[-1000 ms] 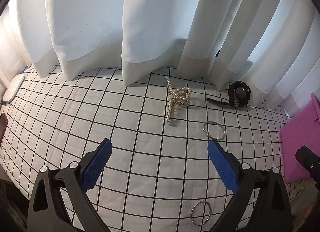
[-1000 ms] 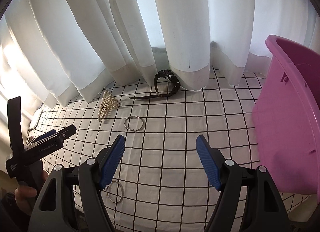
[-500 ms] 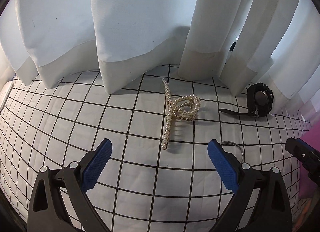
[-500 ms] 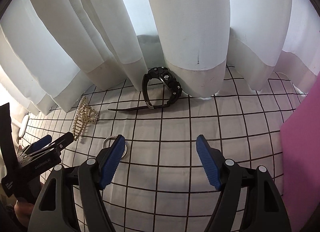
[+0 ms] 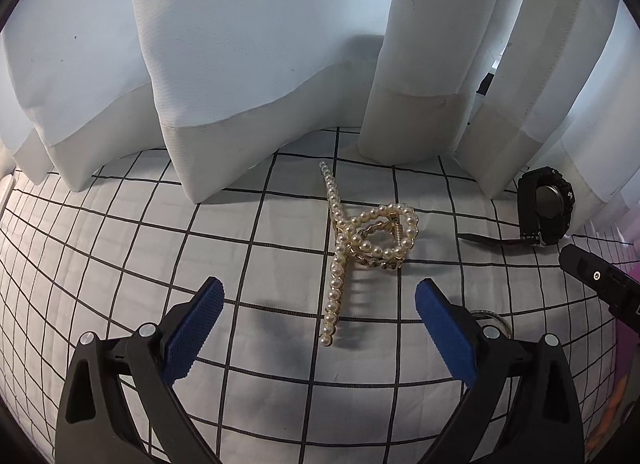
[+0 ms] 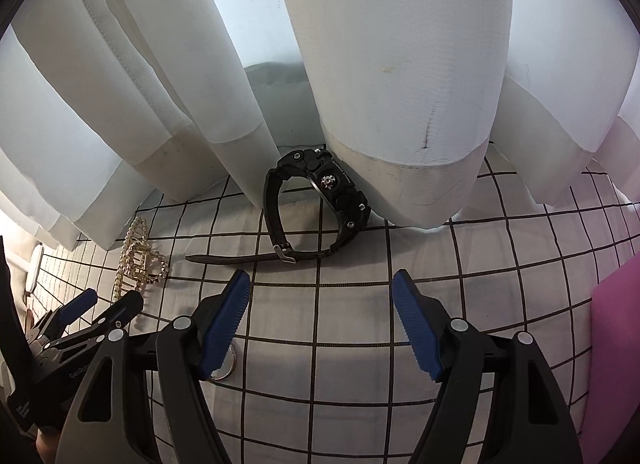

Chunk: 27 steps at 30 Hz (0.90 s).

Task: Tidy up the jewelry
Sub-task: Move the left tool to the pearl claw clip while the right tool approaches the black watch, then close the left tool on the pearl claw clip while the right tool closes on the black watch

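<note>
We are at the reaching step; nothing is picked up yet, and both tools hover low over the checked cloth (image 5: 248, 248) that covers the surface; our left gripper (image 5: 320, 332) has its jaws wide open with nothing in them, and the pearl hair clip (image 5: 360, 248) lies flat on the cloth just ahead, with its long straight end pointing in between the blue pads (image 5: 192, 334); our right gripper (image 6: 320, 328) is also wide open and holds nothing, and it faces the black watch (image 6: 316, 207), which stands on its edge right against the white curtain (image 6: 400, 63), with its strap end lying out to the left; a metal ring (image 6: 226, 364) peeks out from behind the right tool's left pad; a pink box (image 6: 616, 364) waits at the right edge, and we think the things should go in there; next, we guess, each tool must go a bit further forward and down, then squeeze shut, the left on the clip and the right on the watch, without catching the curtain; on the left tool, seen from the right camera, we can read only "GenRob"; the rest is too small.
</note>
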Available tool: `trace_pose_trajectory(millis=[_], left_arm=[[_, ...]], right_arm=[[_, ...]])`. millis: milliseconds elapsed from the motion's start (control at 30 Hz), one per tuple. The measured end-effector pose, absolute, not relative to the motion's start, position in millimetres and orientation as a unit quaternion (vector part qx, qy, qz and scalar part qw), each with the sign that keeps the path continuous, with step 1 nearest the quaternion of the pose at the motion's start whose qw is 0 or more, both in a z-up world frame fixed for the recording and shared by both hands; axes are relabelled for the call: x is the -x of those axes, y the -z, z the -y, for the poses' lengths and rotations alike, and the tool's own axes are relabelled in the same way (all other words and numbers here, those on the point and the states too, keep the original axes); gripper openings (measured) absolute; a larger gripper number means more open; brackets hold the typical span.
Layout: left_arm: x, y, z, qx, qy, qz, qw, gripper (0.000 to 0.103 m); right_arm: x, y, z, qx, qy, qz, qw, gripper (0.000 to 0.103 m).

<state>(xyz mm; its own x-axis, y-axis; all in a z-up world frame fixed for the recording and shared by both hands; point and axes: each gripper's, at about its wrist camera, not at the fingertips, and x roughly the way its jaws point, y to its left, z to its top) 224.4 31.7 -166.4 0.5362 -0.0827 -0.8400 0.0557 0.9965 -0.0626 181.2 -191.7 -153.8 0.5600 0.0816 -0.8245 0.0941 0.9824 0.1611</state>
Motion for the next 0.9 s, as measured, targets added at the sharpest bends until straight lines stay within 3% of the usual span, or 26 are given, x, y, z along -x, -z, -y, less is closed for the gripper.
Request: trace_pose_trajectory(millis=[900], left_arm=[[-276,181,-6,0.016,0.033,-0.482,0.875,0.095]], right_arm=[[-245,176,193,-0.073,0.037,-0.477,0.875,0.073]])
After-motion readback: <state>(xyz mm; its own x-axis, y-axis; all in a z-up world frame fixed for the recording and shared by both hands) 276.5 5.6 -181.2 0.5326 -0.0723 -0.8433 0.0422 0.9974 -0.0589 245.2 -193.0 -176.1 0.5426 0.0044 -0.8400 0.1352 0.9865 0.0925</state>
